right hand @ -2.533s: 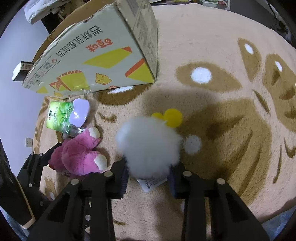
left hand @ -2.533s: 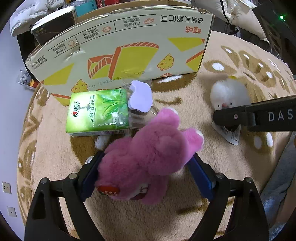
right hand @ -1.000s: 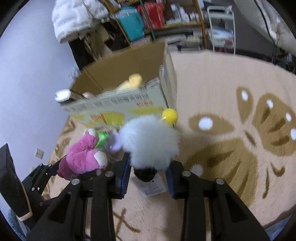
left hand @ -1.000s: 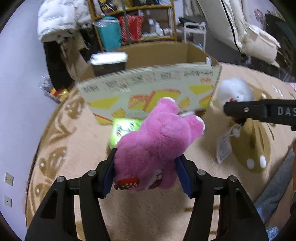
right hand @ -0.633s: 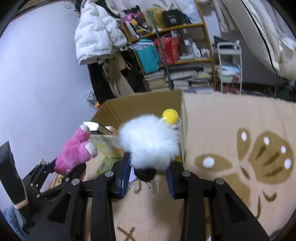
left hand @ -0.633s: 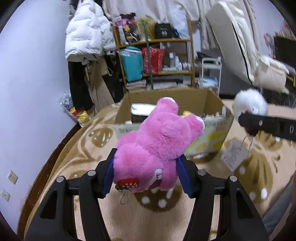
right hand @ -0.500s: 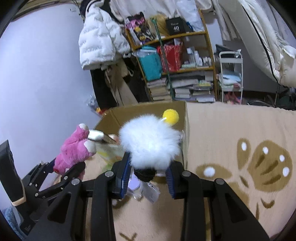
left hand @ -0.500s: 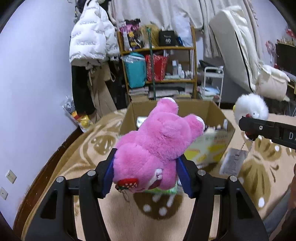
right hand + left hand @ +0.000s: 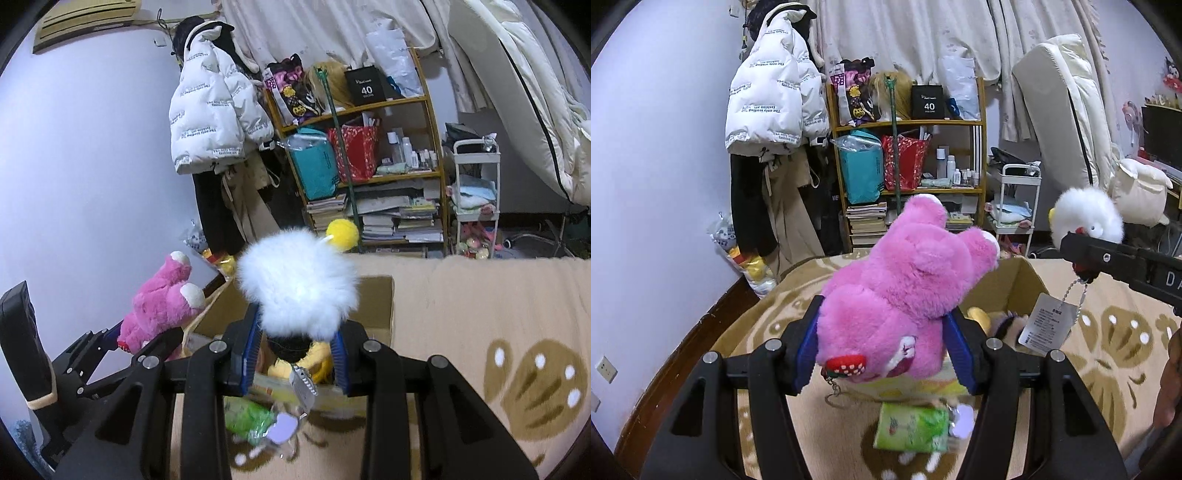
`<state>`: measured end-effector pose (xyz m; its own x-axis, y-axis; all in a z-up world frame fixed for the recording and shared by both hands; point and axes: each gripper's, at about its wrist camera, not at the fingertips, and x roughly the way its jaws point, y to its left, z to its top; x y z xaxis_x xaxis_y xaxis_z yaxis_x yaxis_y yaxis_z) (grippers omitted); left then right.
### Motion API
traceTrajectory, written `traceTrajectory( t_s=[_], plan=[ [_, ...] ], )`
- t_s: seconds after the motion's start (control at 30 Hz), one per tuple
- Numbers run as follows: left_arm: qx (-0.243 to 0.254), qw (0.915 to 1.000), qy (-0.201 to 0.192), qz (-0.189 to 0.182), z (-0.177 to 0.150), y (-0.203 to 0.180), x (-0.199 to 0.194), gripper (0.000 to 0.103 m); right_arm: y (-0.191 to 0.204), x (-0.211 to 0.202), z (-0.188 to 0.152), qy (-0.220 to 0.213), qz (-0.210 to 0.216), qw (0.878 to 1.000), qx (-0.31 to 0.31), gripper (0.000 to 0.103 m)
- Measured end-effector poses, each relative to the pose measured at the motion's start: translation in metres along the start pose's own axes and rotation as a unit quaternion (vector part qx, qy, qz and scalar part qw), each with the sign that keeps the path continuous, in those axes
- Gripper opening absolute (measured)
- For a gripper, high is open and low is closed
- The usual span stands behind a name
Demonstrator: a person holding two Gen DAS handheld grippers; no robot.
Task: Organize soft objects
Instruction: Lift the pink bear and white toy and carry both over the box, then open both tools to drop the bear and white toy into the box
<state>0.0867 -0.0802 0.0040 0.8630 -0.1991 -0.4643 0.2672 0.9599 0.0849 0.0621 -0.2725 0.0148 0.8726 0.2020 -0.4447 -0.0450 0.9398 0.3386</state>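
While left claw (image 9: 882,347) clamps pink bear (image 9: 905,288), right claw (image 9: 293,356) clamps white pompom (image 9: 297,284).

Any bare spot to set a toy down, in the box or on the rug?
Box: bare along its far wall; near side crowded with a yellow plush. Rug right of the box is bare. In front of the box it's cluttered by the green pack.
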Motion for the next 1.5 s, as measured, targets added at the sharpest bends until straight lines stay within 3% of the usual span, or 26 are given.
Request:
traceTrajectory(
  t_s=[0.17, 0.33, 0.67, 0.87, 1.23, 1.37, 1.5],
  plan=[
    [0.012, 0.9996, 0.025, 0.009, 0.018, 0.002, 0.025, 0.06, -0.008, 0.015, 0.013, 0.001, 0.031, 0.999, 0.024, 0.035],
    [0.011, 0.9986, 0.049, 0.014, 0.025, 0.003, 0.047, 0.061, -0.009, 0.026, 0.017, 0.007, 0.001, 1.0, -0.019, 0.037],
    [0.0, 0.995, 0.099, -0.006, 0.014, 0.008, 0.084, 0.063, -0.024, 0.059, -0.001, 0.053, -0.008, 0.998, -0.024, 0.037],
    [-0.001, 0.9947, 0.103, -0.003, 0.005, 0.013, 0.088, 0.065, -0.024, 0.074, -0.014, 0.083, -0.018, 0.996, -0.039, 0.037],
    [-0.012, 0.9943, 0.106, 0.005, 0.005, 0.027, 0.079, 0.074, -0.011, 0.073, -0.023, 0.099, -0.02, 0.993, -0.066, 0.037],
    [-0.005, 0.995, 0.098, 0.021, 0.005, 0.033, 0.068, 0.08, -0.01, 0.065, -0.025, 0.097, -0.031, 0.993, -0.062, 0.055],
    [-0.007, 0.9949, 0.097, 0.027, 0.005, 0.04, 0.055, 0.08, -0.009, 0.054, -0.026, 0.095, -0.033, 0.993, -0.061, 0.059]
  ],
)
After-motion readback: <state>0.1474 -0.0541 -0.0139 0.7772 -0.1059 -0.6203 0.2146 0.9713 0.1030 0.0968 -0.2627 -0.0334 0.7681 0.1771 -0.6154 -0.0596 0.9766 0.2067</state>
